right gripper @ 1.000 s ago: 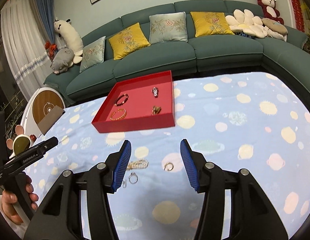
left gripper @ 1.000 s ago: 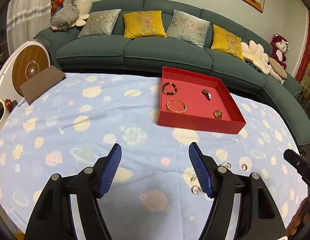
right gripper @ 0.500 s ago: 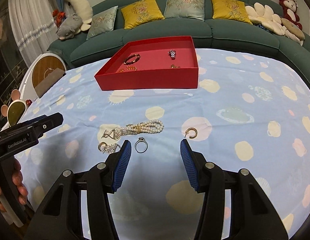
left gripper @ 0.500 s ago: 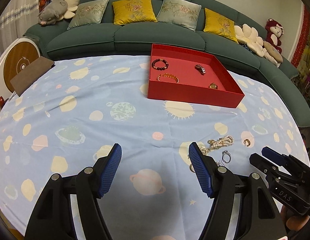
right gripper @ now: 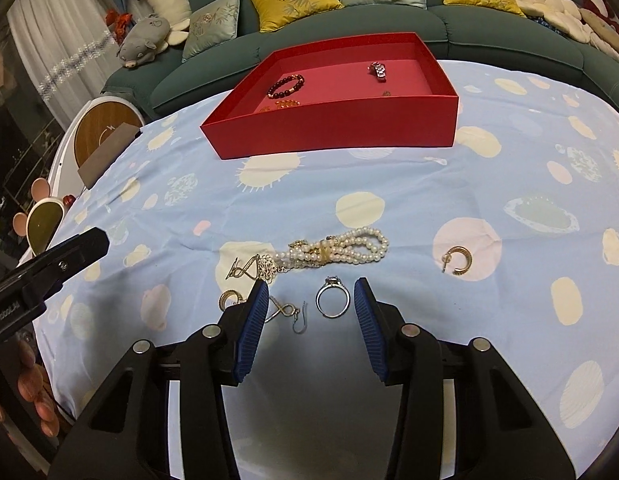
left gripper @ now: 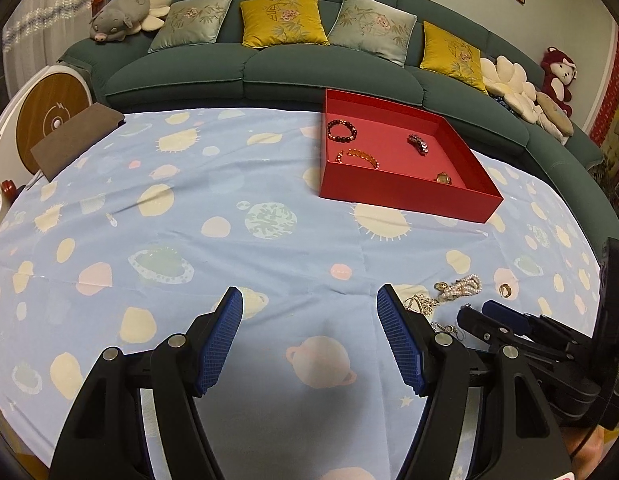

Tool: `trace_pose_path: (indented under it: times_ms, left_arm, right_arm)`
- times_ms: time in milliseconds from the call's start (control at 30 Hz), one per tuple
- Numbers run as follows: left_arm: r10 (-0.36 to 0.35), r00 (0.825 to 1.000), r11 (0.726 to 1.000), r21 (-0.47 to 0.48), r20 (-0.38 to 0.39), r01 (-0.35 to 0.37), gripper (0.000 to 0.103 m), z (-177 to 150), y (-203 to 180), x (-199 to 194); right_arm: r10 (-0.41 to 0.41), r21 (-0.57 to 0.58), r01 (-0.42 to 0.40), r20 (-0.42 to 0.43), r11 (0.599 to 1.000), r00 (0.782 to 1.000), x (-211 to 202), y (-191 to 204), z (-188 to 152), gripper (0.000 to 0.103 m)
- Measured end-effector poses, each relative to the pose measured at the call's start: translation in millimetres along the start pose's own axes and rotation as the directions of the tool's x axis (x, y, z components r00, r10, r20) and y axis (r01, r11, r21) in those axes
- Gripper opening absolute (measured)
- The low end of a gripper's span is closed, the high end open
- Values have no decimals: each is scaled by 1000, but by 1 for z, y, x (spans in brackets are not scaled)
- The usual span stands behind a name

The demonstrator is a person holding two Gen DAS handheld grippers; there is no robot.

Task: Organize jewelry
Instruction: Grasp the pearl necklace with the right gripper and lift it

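Loose jewelry lies on the blue planet-print cloth: a pearl bracelet (right gripper: 337, 250), a gold hoop earring (right gripper: 457, 260), a silver ring (right gripper: 332, 302), a hooked earring (right gripper: 287, 314) and a gold chain (right gripper: 249, 268). My right gripper (right gripper: 309, 292) is low over the cloth and its jaws are closing. The ring lies between them near the right finger, and the pads do not touch it. My left gripper (left gripper: 308, 296) stands open over bare cloth, left of the pearl bracelet (left gripper: 465, 286). The red tray (right gripper: 337, 132) farther back holds a dark bead bracelet (right gripper: 286, 86), an amber bracelet and a metal piece.
A green sofa (left gripper: 269, 68) with cushions and plush toys runs behind the table. A brown pad (left gripper: 75, 136) lies at the table's far left edge beside a round white and wood object (left gripper: 49, 120). The right gripper's body (left gripper: 521, 328) shows at the left view's lower right.
My right gripper has come down and forward to the jewelry, the ring now lies between its fingers, and its jaws stand narrower. The left gripper sank a little, jaws unchanged.
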State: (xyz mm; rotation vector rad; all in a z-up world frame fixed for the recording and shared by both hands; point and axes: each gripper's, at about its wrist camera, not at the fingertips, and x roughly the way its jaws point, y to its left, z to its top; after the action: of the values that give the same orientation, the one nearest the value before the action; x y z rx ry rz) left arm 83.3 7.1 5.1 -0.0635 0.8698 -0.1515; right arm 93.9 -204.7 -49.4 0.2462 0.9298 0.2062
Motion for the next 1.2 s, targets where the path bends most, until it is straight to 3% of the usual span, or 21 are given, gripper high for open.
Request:
trace_pose_path:
  times_ms: [367, 500, 600, 700, 1000, 1200]
  left_arm:
    - [21, 1000, 999, -43, -18, -22, 67, -7, 35, 0]
    - [26, 999, 998, -58, -31, -28, 67, -10, 46, 2]
    - [21, 999, 997, -71, -35, -23, 67, -10, 51, 3]
    - [1, 999, 996, -84, -39, -5, 67, -8, 51, 3]
    - [-55, 997, 998, -28, -58, 53, 67, -11, 15, 8]
    - [-73, 994, 996, 54, -84, 78, 67, -21, -23, 17]
  right_arm:
    - [-23, 61, 22, 15, 998, 1000, 27, 6, 20, 45]
    - [-62, 32, 62, 23, 998, 998, 36, 15, 24, 44]
    - [-111, -9, 111, 26, 994, 994, 39, 20, 23, 18]
    - [-117, -21, 118, 32, 993, 993, 36, 18, 21, 16]
    - [-80, -10, 82, 145, 997, 986, -25, 8, 30, 16]
    - [-92, 49, 85, 169, 995, 981, -61, -21, 26, 16]
